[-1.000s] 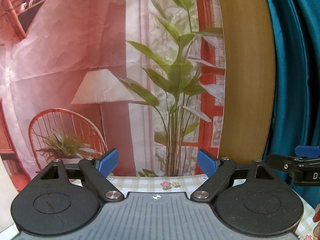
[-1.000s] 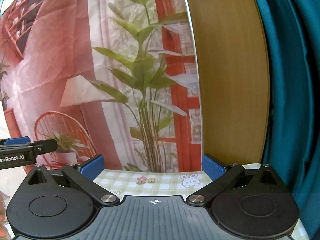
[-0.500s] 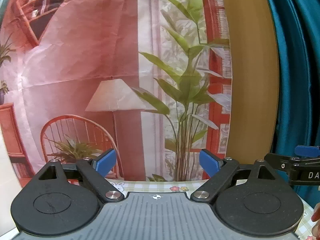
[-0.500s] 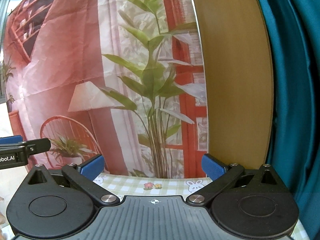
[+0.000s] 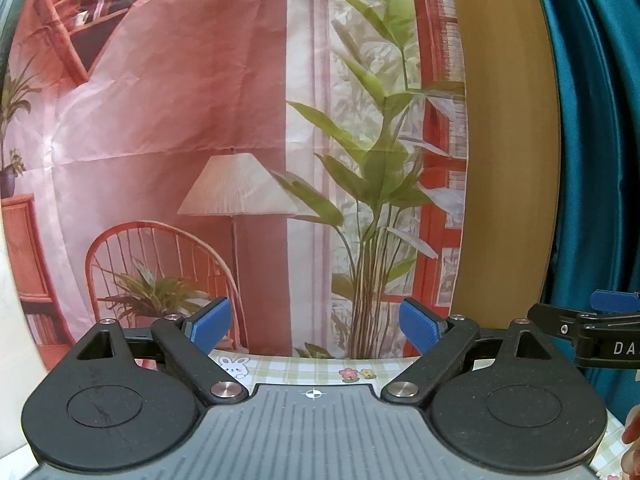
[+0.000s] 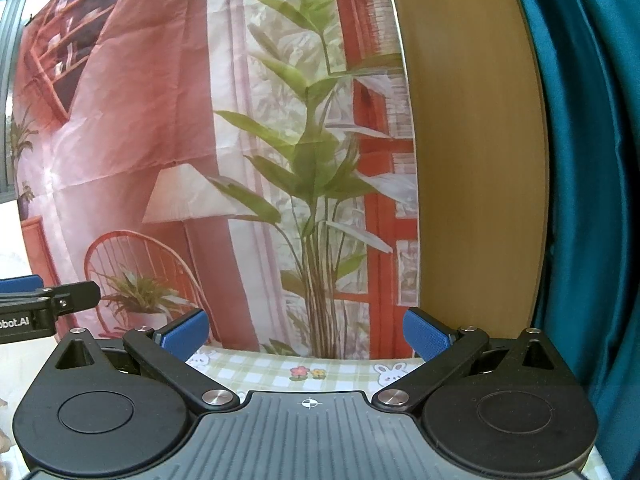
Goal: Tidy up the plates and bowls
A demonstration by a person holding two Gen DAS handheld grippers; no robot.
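No plate or bowl shows in either view. My left gripper (image 5: pixel 316 326) is open and empty, its blue pads wide apart above the far edge of a table with a green checked cloth (image 5: pixel 312 368). My right gripper (image 6: pixel 306 330) is open and empty too, over the same cloth (image 6: pixel 280 368). Each gripper shows at the edge of the other's view: the right one (image 5: pixel 600 328) at the right, the left one (image 6: pixel 40 308) at the left. Both point at a printed backdrop behind the table.
A printed backdrop (image 5: pixel 240 140) with a lamp, chair and plant hangs just behind the table. A wooden panel (image 5: pixel 508 140) stands to its right, then a teal curtain (image 5: pixel 592 120). The cloth has bunny and flower prints (image 6: pixel 306 372).
Both grippers have tilted up and swung a little left: the backdrop has slid right and down in both views. The jaws stay open.
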